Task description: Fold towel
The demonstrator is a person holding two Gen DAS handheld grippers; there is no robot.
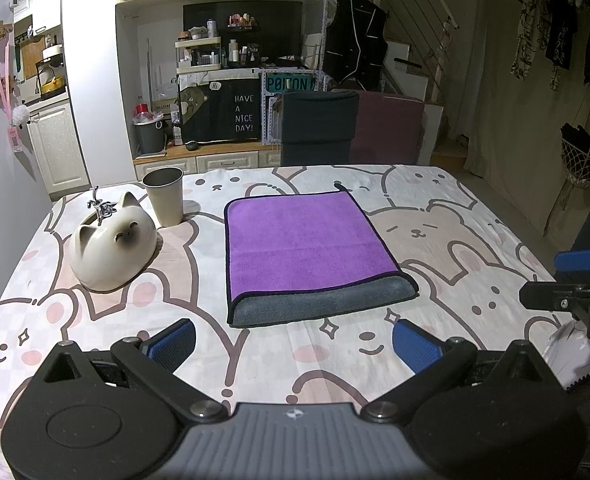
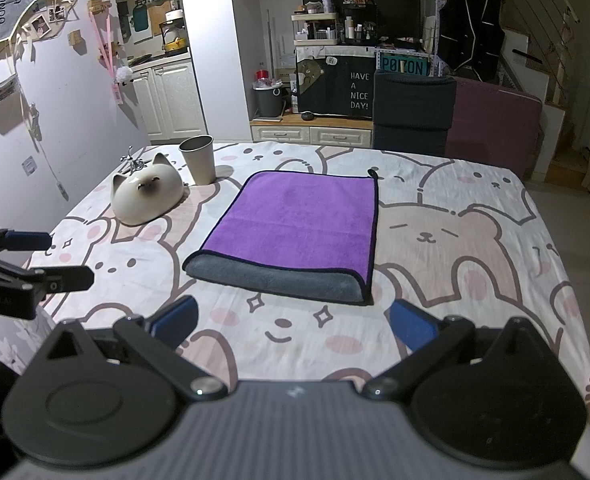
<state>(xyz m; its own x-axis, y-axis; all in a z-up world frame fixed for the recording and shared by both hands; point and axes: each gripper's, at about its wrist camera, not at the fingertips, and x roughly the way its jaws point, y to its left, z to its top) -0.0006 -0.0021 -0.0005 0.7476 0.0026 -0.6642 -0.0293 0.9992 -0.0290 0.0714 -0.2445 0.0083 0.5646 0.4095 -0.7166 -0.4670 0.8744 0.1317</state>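
Note:
A purple towel (image 1: 307, 242) with a grey underside lies flat in the middle of the table, folded once, with the grey fold at its near edge (image 1: 323, 306). It also shows in the right wrist view (image 2: 295, 220). My left gripper (image 1: 293, 344) is open and empty, hovering just short of the towel's near edge. My right gripper (image 2: 293, 324) is open and empty too, just short of the same edge. The right gripper shows at the right edge of the left wrist view (image 1: 575, 276); the left gripper shows at the left edge of the right wrist view (image 2: 35, 258).
The table wears a cartoon bear and rabbit cloth (image 1: 435, 232). A cat-shaped ceramic bowl (image 1: 113, 246) and a beige cup (image 1: 164, 196) stand left of the towel. A dark chair (image 1: 317, 128) and a maroon one (image 1: 387, 128) stand at the far edge.

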